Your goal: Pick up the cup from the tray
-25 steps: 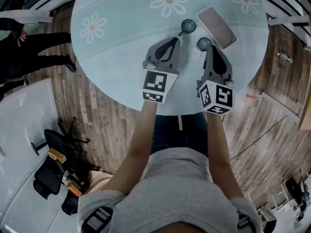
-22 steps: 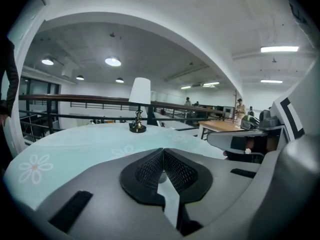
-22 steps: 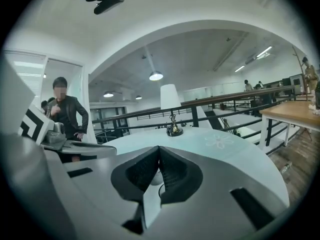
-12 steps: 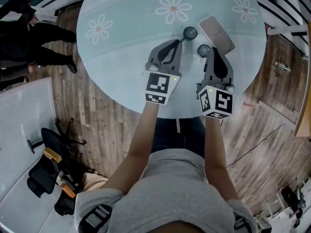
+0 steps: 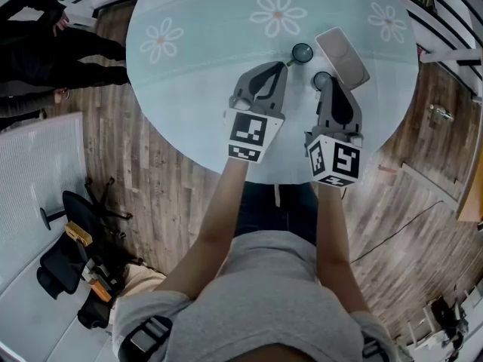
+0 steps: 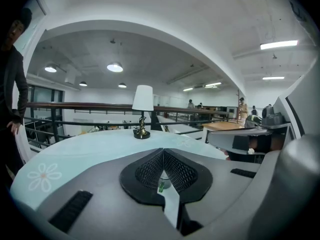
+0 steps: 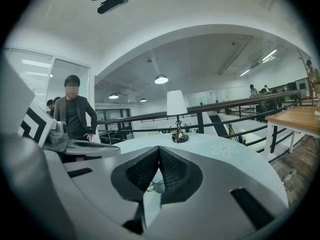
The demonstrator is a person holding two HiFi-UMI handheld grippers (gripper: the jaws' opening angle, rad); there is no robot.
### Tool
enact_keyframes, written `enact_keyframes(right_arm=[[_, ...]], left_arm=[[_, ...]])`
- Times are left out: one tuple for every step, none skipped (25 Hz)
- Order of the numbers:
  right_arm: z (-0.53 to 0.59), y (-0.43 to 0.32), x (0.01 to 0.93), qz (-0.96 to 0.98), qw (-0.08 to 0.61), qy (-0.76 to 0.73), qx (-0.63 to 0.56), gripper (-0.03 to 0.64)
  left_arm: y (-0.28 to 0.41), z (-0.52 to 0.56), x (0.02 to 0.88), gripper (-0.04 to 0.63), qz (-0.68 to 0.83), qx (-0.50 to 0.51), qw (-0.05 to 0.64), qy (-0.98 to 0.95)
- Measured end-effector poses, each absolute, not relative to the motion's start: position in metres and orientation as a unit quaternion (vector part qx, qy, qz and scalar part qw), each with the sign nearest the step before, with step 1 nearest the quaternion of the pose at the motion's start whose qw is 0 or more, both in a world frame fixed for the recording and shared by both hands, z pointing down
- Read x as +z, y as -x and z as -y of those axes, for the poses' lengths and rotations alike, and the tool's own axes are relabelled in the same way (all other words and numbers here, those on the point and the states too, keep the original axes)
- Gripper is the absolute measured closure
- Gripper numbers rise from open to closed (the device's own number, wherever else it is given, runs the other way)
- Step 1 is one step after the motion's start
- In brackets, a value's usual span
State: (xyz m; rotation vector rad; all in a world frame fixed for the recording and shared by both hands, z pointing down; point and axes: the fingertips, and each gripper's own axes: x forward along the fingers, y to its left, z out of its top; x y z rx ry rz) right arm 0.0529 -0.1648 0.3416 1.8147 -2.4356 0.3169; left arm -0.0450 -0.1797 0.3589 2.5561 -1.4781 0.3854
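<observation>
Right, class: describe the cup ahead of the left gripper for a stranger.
On the round flowered table, a grey tray lies far right. Of two small cups left of it, this cup is the farther one, just beyond the left gripper; the other cup stands nearer.

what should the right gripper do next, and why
Probably open the right gripper: its jaws are shut, and the cup sits just ahead of their tips, beside the tray, so it cannot take the cup until they part.
</observation>
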Motion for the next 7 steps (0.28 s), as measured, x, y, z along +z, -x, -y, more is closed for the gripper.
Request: enact_keyframes(right_arm=[[0.1645,-0.0518,0.3415,0.798,0.045,-0.592,0.103,0.609],[0.1645,-0.0513,0.3415,0.799,0.047,-0.591,0.102,0.609],[0.1648,-0.0514,0.3417,0.799,0.048,-0.590,0.101,0.609],[0.1654,-0.0518,0.3419,0.800,0.048,-0.590,0.101,0.609],[0.1662,-0.0523,0.3420,0.800,0.048,-0.590,0.101,0.609],[0.1669,-0.0527,0.3422,0.800,0.049,-0.590,0.101,0.608],[0.1676,-0.0532,0.3424,0.800,0.049,-0.589,0.101,0.609]], left_arm=[[0.0453,0.1794,0.3580,0.586,0.495,0.129,0.081,-0.855],[0.0453,0.1794,0.3573,0.586,0.496,0.129,0.080,-0.855],[0.0449,0.1796,0.3571,0.587,0.496,0.129,0.080,-0.855],[0.0443,0.1800,0.3572,0.587,0.496,0.129,0.080,-0.855],[0.0438,0.1805,0.3574,0.588,0.495,0.129,0.080,-0.855],[0.0433,0.1809,0.3577,0.587,0.495,0.130,0.079,-0.855],[0.0429,0.1814,0.3579,0.586,0.495,0.130,0.079,-0.856]])
